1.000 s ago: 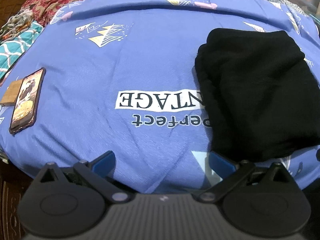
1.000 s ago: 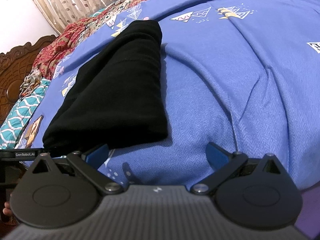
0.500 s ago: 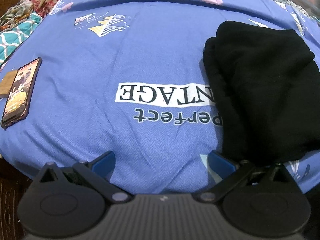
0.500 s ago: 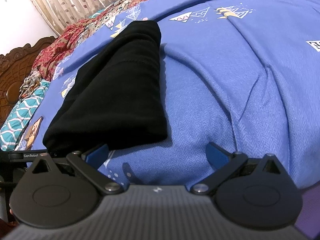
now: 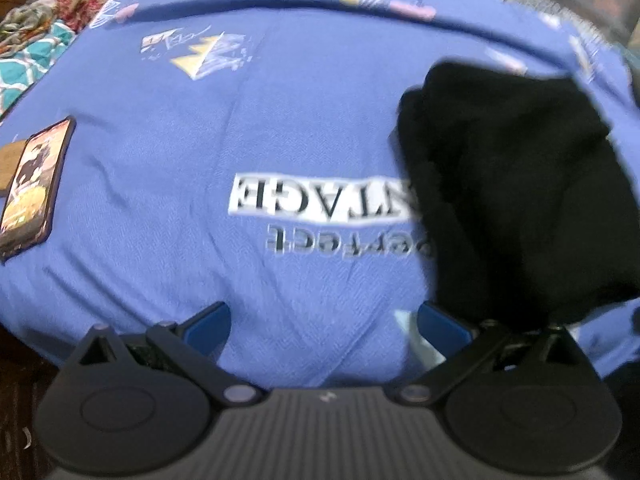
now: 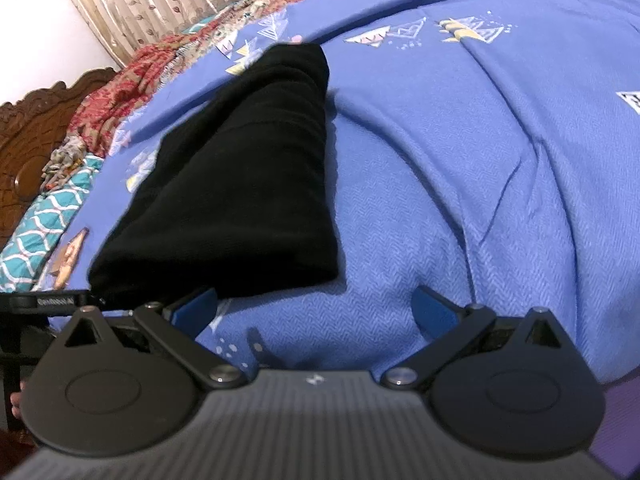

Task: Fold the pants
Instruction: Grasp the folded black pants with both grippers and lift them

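Black pants [image 5: 516, 200] are lying on the blue bedsheet [image 5: 280, 128] as a compact folded bundle, its near edge sitting just beyond the grippers. In the left wrist view, the left gripper [image 5: 325, 322] is hovering with its jaws spread wide and gripping nothing, the bundle lying off to its right side. In the right wrist view, the right gripper [image 6: 314, 308] is likewise standing wide apart and empty, with the pants [image 6: 240, 184] stretching away from its left fingertip [image 6: 196, 306]. Judging by the tidy shape, the folding is looking nearly or fully done; if another fold is wanted, each gripper should be pinching a near corner through all layers and carrying both corners over together, so the stack is not sliding apart. White lettering on the sheet is reading upside down as "perfect" and, partly covered by the pants, "…NTAGE". A phone [image 5: 34, 192] is resting well apart at the sheet's left edge, its screen too blurred to read.
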Tool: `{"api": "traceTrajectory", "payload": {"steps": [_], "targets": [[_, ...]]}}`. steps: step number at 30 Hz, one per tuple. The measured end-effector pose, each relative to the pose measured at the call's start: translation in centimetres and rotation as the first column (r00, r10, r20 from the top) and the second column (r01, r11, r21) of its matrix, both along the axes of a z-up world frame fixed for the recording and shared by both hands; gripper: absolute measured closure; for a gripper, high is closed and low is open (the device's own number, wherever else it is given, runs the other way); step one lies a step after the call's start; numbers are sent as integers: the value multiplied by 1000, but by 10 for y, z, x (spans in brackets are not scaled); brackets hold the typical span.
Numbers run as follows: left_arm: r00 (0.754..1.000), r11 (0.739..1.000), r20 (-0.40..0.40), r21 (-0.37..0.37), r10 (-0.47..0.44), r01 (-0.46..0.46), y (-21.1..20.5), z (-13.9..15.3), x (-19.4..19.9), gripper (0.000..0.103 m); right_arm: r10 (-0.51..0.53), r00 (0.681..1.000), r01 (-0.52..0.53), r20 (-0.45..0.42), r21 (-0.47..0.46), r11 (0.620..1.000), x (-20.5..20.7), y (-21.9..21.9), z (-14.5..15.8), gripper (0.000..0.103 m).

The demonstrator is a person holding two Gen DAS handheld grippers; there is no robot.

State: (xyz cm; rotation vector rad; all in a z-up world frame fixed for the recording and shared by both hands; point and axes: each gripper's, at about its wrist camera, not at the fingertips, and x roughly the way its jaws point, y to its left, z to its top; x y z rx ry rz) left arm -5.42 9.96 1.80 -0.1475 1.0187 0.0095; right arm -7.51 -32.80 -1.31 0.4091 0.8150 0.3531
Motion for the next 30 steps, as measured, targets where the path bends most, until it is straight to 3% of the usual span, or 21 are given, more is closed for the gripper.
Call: {"api": "traceTrajectory", "payload": {"steps": [4, 7, 11, 14, 17, 21, 22, 25, 26, 28, 29, 30], "targets": [[993, 992, 119, -121, -19, 33, 22, 32, -3, 0, -40, 991, 28, 128, 92, 995, -9, -24, 24, 0], [986, 973, 161, -215, -53, 88, 28, 43, 12, 0, -56, 985, 35, 166, 125, 992, -1, -35, 36, 0], [988, 939, 114, -316, -106, 137, 19, 29, 44, 0, -65, 985, 43, 160, 137, 990, 22, -33, 36, 0], [994, 935, 46, -339, -96, 106, 10, 8, 66, 0, -47, 987, 24, 155, 147, 989, 35, -22, 33, 0], [993, 909, -5, -404, -118, 106, 3, -10, 81, 0, -1, 990, -19, 142, 142, 990, 49, -15, 28, 0], [994, 880, 0, -466, -107, 95, -7, -20, 86, 0, 66, 992, -82, 104, 155, 985, 70, -7, 16, 0], [993, 866, 6, -489, -114, 102, -10, -20, 86, 0, 84, 992, -98, 90, 161, 982, 75, -4, 13, 0], [986, 788, 4, -601, -166, 135, -21, -26, 91, 0, 163, 986, -169, 45, 202, 965, 89, 12, -1, 0], [984, 790, 6, -595, -178, 146, -26, -28, 93, 0, 180, 983, -186, 45, 200, 962, 92, 18, -3, 0], [978, 810, 17, -557, -206, 181, -34, -29, 97, 2, 230, 972, -234, 44, 166, 958, 96, 35, 1, 17], [978, 813, 21, -552, -206, 183, -34, -28, 98, 5, 227, 973, -231, 45, 142, 963, 97, 40, 5, 20], [979, 809, 21, -560, -202, 179, -32, -27, 100, 14, 228, 972, -233, 56, 126, 964, 97, 43, 10, 28]]}}
